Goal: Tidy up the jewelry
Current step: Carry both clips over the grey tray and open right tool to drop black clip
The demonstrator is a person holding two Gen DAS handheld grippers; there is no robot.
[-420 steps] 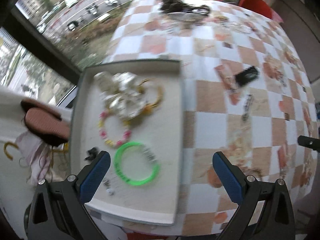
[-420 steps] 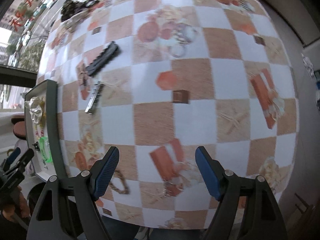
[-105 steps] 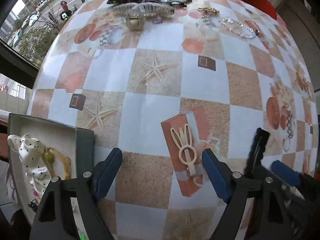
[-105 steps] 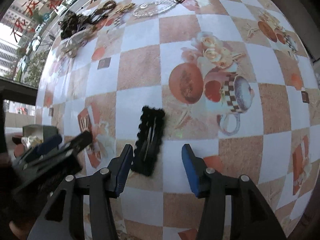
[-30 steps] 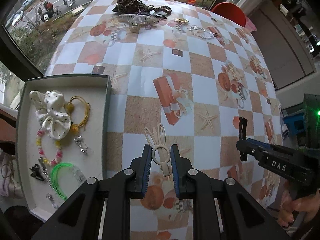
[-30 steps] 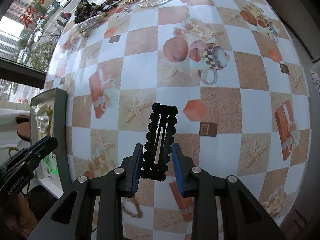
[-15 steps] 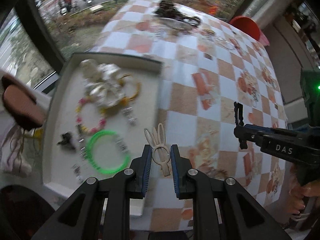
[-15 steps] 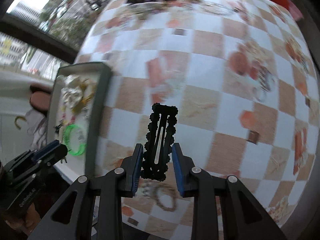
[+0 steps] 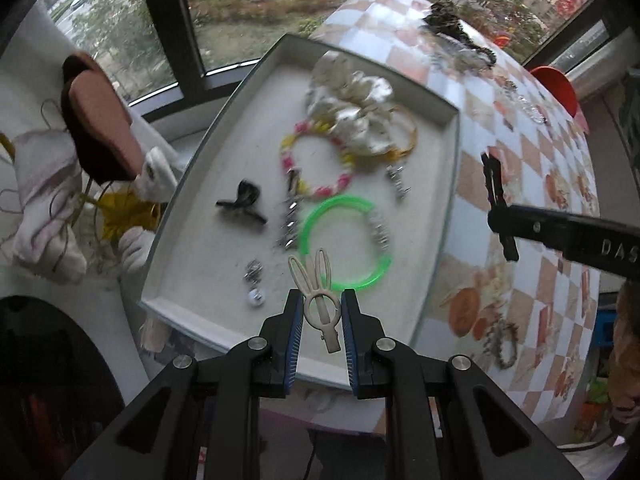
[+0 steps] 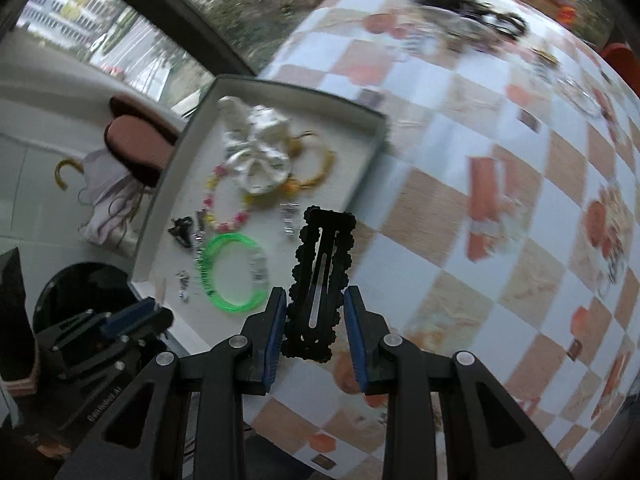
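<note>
My left gripper is shut on a cream rabbit-ear hair clip, held above the near end of the grey tray. In the tray lie a green bangle, a pink-and-yellow bead bracelet, a white scrunchie, a small black clip and several small metal pieces. My right gripper is shut on a black scalloped snap clip, hanging over the tray's right edge. The right gripper with its black clip also shows in the left wrist view, over the tablecloth.
A checkered tablecloth covers the round table. A pile of dark hair accessories lies at the far side. A beaded bracelet lies near the front edge. A brown stool and a window are left of the tray; a red chair is behind.
Both grippers have swept left from over the tablecloth to over the tray, each still carrying its clip. The tray now fills the middle of both views.
</note>
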